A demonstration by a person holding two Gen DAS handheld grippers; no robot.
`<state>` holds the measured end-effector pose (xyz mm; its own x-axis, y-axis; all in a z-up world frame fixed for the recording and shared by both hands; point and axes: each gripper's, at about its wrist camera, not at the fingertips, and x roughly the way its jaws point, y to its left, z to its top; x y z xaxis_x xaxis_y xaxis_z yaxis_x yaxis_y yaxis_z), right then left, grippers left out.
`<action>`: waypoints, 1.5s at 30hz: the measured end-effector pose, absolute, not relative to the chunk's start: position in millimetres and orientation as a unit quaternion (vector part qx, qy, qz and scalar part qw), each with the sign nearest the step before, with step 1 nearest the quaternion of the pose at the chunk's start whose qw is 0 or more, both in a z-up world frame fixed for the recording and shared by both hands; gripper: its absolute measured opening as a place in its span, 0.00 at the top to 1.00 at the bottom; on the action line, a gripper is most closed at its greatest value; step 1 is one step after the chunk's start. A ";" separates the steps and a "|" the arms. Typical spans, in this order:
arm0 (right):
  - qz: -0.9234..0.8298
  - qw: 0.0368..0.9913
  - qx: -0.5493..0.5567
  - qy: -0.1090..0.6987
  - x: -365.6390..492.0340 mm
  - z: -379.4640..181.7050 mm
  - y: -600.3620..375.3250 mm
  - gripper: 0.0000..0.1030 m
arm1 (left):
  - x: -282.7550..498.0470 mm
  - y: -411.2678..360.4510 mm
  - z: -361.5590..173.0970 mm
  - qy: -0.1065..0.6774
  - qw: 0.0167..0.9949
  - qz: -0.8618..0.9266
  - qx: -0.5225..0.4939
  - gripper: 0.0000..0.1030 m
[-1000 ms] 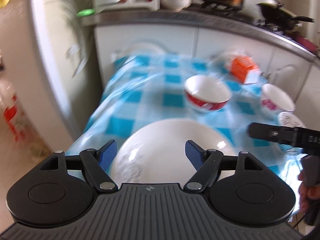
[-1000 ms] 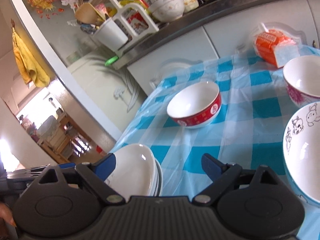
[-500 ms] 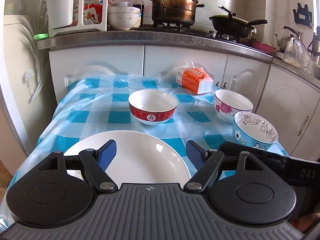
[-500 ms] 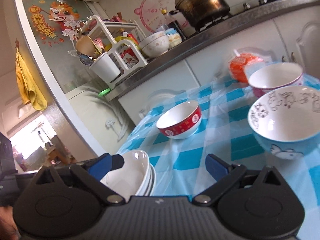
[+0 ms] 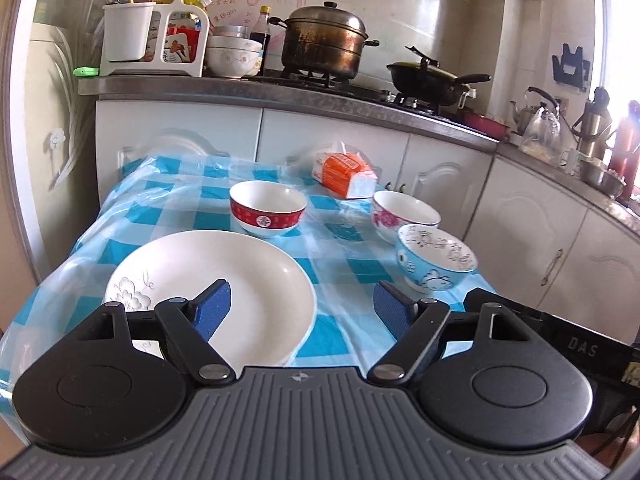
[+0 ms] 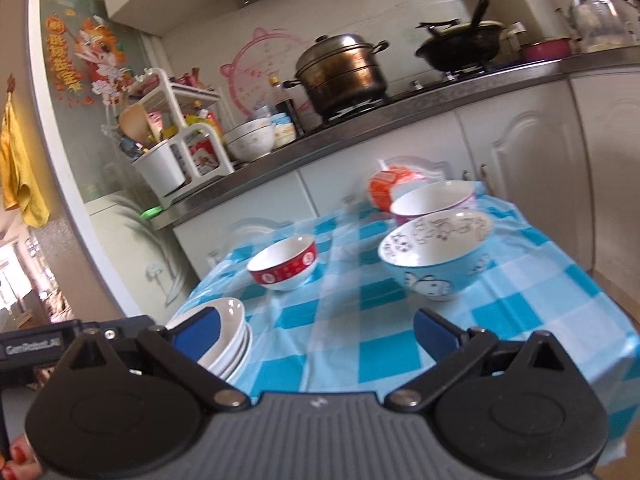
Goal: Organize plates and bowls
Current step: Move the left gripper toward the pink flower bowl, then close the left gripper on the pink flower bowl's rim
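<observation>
Both of my tongs are spread wide and hold nothing. My left tongs (image 5: 302, 306) hang over the near edge of the tabletop (image 5: 192, 188), their left pad in front of the stack of white plates (image 5: 224, 280), which sits at the near left corner, and the right pad over bare checked cloth beside it. My right tongs (image 6: 316, 330) have just been opening, with nothing between the pads; they point across the tabletop from further right.

Three bowls are still single. The blue cartoon bowl (image 6: 436, 256) lies straight ahead of my right tongs and a little to the right, the nearest bowl to that hand; the pink-flowered bowl (image 6: 432, 200) stands right behind it, close enough that I cannot tell whether they touch. The red-banded bowl (image 5: 268, 210) sits mid-tabletop, just beyond the plates, ahead of my left tongs.

I judge the next move turns on this: the blue bowl is the right hand's reach, its rim level and facing up, so one pad must go inside the rim and one outside, on the near wall
</observation>
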<state>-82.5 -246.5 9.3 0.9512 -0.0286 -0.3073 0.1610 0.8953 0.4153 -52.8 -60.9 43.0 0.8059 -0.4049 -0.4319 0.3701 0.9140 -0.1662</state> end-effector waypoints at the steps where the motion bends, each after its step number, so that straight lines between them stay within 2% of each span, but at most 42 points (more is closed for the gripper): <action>1: -0.057 0.962 0.223 0.148 -88.1 11.2 -247.0 0.01 | -57.9 -60.8 45.5 0.236 0.948 -0.211 -0.041 0.05; 11: -0.104 0.952 0.249 0.148 -131.6 35.0 -256.5 0.01 | -84.7 -73.6 78.1 0.241 0.929 -0.273 -0.067 0.03; 19: -0.135 0.934 0.290 0.162 -148.1 45.7 -280.1 0.01 | -69.1 -86.8 89.9 0.259 0.911 -0.310 -0.080 0.00; 29: -0.121 0.915 0.342 0.180 -108.9 37.9 -347.6 0.01 | 20.5 -142.5 80.0 0.295 0.898 -0.320 -0.062 0.00; 43: -0.081 0.897 0.377 0.214 16.9 19.1 -434.5 0.01 | 156.9 -220.3 40.5 0.325 0.901 -0.277 -0.075 0.00; 45: -0.076 0.894 0.380 0.224 32.3 13.6 -441.7 0.04 | 168.1 -229.0 34.3 0.332 0.900 -0.272 -0.075 0.00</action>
